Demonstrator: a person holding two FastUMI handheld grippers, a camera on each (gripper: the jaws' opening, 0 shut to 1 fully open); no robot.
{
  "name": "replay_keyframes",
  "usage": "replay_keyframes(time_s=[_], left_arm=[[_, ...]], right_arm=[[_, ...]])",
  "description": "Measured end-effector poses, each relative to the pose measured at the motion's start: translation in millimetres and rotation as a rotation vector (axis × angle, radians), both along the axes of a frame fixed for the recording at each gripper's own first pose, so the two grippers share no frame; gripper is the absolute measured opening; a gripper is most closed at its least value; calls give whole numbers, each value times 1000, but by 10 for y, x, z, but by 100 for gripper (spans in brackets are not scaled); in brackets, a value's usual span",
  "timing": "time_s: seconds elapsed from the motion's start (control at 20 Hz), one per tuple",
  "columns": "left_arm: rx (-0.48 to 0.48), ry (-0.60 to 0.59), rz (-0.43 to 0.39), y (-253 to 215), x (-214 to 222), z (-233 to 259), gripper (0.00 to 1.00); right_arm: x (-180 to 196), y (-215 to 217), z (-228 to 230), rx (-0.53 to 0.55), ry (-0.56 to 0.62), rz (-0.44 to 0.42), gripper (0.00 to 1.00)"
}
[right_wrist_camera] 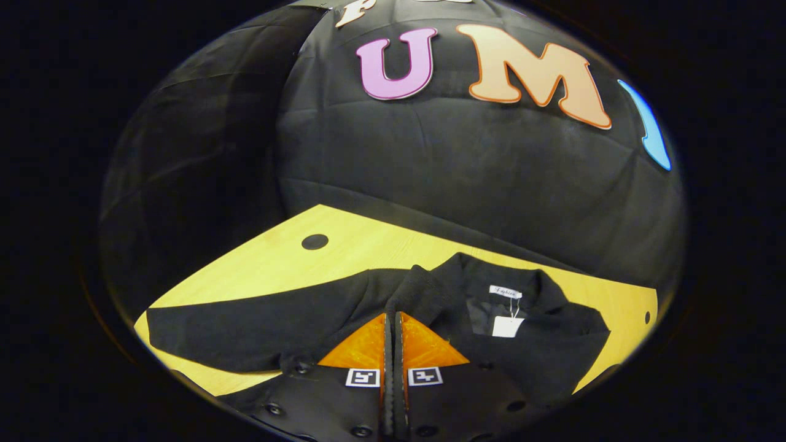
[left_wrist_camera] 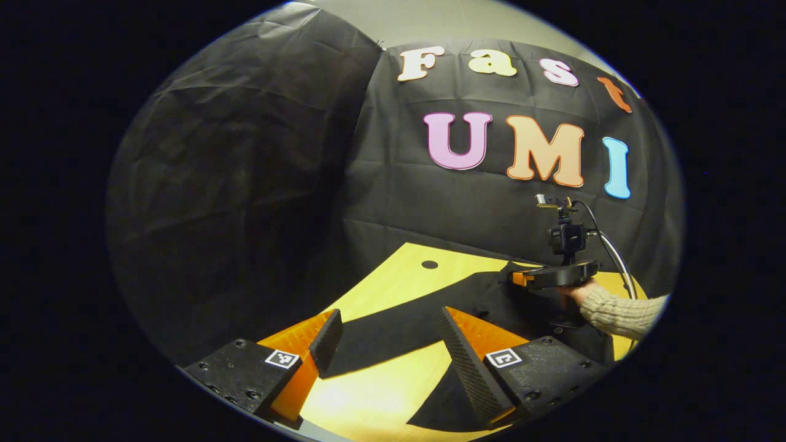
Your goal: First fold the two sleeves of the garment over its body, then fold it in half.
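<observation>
Black garment (right_wrist_camera: 344, 319) lies flat on the wooden table (right_wrist_camera: 344, 252), collar toward 12 o'clock, one sleeve (left_wrist_camera: 393, 331) extended to 9 o'clock. My right gripper (right_wrist_camera: 390, 325) is closed at the shoulder; whether fabric is pinched, I cannot tell. My left gripper (left_wrist_camera: 393, 344) hovers spread above the sleeve.

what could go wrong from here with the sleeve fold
1. The right claw looks closed at a ridge of the black garment; a thin pinch could slip as it lifts.
2. The left claw is open over the outstretched sleeve, not gripping, so that side may drag.
3. The hang tag at the collar could get trapped in the fold.
</observation>
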State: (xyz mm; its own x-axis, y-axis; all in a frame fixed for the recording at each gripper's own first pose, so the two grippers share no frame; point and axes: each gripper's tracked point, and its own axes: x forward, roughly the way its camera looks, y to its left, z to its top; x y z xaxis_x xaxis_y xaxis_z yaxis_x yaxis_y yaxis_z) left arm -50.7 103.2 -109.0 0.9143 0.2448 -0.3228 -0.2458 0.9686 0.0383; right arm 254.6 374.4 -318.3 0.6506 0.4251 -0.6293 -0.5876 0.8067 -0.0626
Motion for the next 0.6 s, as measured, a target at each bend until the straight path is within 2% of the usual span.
replay_keyframes(time_s=[0.1,0.25,0.35,0.45,0.5,0.6], left_arm=[[-1,12,13,30,-45,-64,95],[16,46,12,60,-91,-175,95],[16,50,13,78,-83,-185,95],[8,51,11,66,-56,-214,95],[6,52,8,65,-49,-244,95],[8,57,1,52,-12,-297,95]], right_arm=[[-23,18,-169,0,42,3,2],[-54,41,-317,7,85,13,9],[-66,75,-374,21,99,29,8],[-115,136,-368,52,120,42,25],[-123,142,-368,60,132,43,29],[-167,120,-359,68,158,42,52]])
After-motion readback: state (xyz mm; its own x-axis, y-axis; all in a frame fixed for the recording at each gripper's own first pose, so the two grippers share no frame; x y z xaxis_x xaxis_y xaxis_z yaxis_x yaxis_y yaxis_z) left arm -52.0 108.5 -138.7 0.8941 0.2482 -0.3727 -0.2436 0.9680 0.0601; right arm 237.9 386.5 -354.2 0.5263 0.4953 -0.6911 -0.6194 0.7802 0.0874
